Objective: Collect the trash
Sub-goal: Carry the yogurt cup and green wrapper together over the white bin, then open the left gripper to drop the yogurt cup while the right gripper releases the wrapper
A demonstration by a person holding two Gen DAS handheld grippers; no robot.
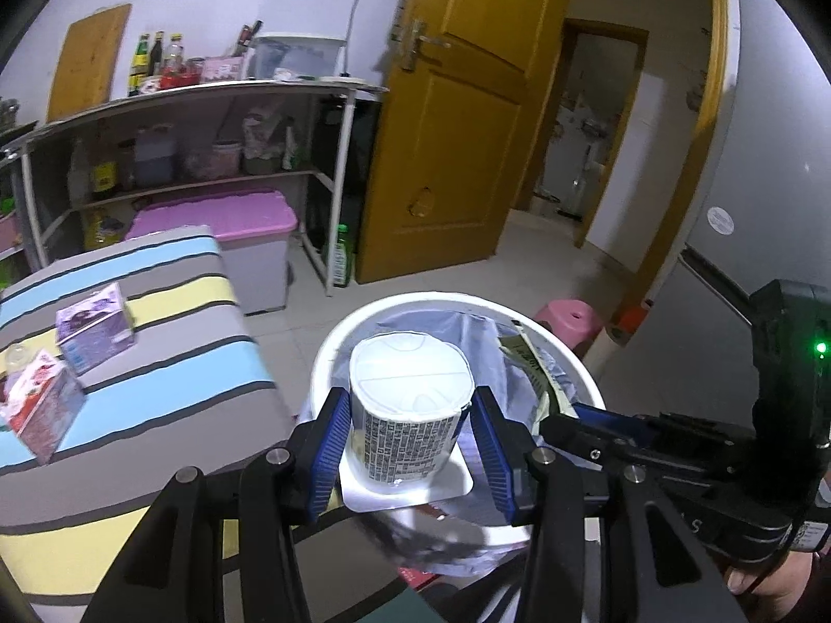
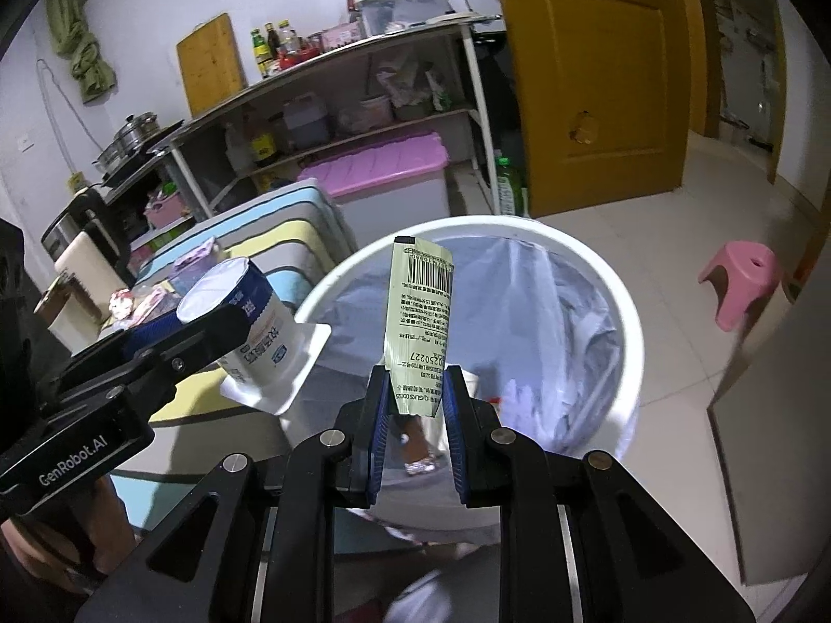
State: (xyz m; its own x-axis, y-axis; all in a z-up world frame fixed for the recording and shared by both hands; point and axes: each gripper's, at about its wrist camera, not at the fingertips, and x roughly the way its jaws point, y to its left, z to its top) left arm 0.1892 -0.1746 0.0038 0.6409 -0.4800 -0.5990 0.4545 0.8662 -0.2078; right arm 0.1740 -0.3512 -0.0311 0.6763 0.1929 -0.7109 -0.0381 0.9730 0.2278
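Over the lined white bin [image 2: 618,311], the left gripper [image 1: 410,441] has its jaws clamped on an upturned yogurt cup [image 1: 407,410], the right gripper [image 2: 415,405] pinching a green wrapper [image 2: 420,311]. Neither is dropped yet; two cartons [image 1: 93,332] wait on the striped desk [image 1: 182,363].

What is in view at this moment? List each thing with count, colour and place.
yogurt cup: 1, white and blue, upside down in the left gripper, over the bin
wrapper: 1, pale green, pinched in the right gripper, over the bin
trash bin: 1, white with a pale liner, on the floor
cartons: 2, purple and red, on the striped table
striped table: 1, grey, blue and yellow, left of the bin
stool: 1, pink, on the floor
door: 1, yellow-brown, open
left gripper: 1, black, blue pads
right gripper: 1, black, blue pads
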